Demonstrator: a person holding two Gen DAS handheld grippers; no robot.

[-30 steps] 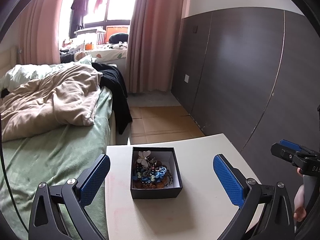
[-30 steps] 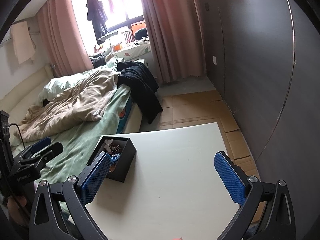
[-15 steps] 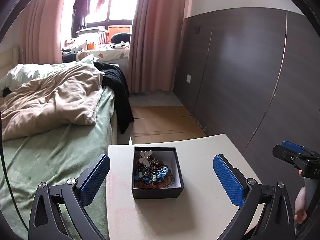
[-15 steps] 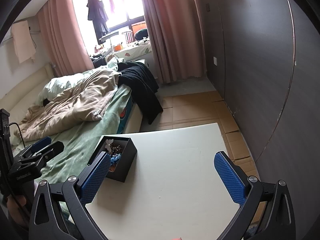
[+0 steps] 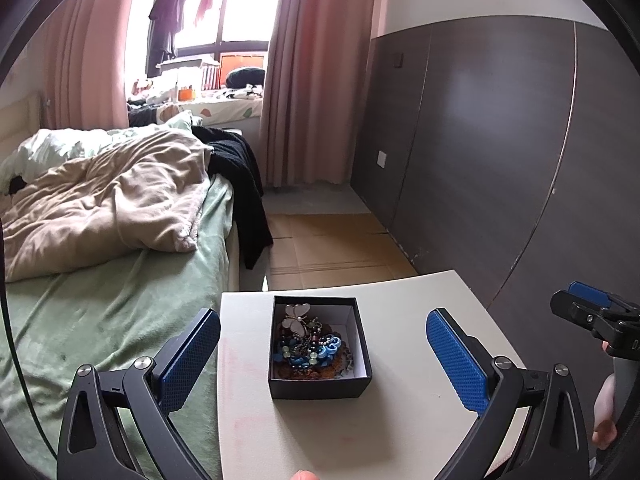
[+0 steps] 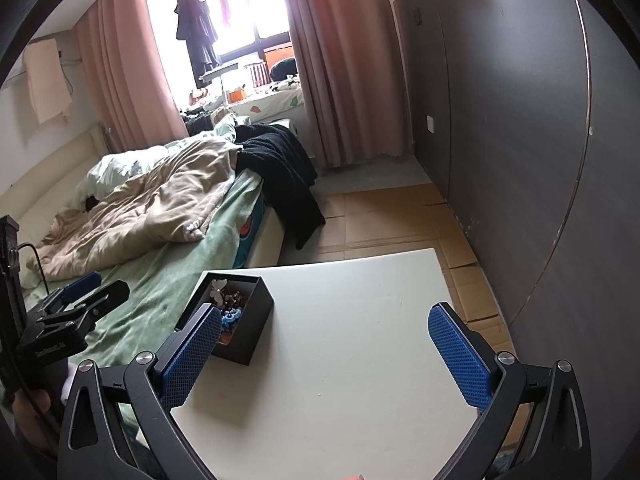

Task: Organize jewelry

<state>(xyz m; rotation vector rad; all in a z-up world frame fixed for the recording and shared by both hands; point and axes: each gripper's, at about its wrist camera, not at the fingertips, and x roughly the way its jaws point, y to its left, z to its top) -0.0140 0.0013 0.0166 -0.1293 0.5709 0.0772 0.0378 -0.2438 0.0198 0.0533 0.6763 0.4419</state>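
Observation:
A small black open box (image 5: pixel 320 384) stands on the white table (image 5: pixel 400 432). It holds a tangle of jewelry (image 5: pixel 310 344): a pale butterfly piece, blue flowers and dark beads. My left gripper (image 5: pixel 322 356) is open and empty, held above the table with the box between its blue pads. My right gripper (image 6: pixel 324 354) is open and empty over the table's middle, with the box (image 6: pixel 244 332) by its left pad. Each gripper shows at the edge of the other's view.
A bed (image 5: pixel 100 304) with a green sheet and a beige quilt adjoins the table's left side. A dark panelled wall (image 5: pixel 500 160) runs along the right. Cardboard sheets (image 5: pixel 332 248) cover the floor beyond the table. Pink curtains (image 5: pixel 312 80) frame a window.
My left gripper has drifted a little left and forward, so the box now sits more central between its pads. The right gripper has barely moved.

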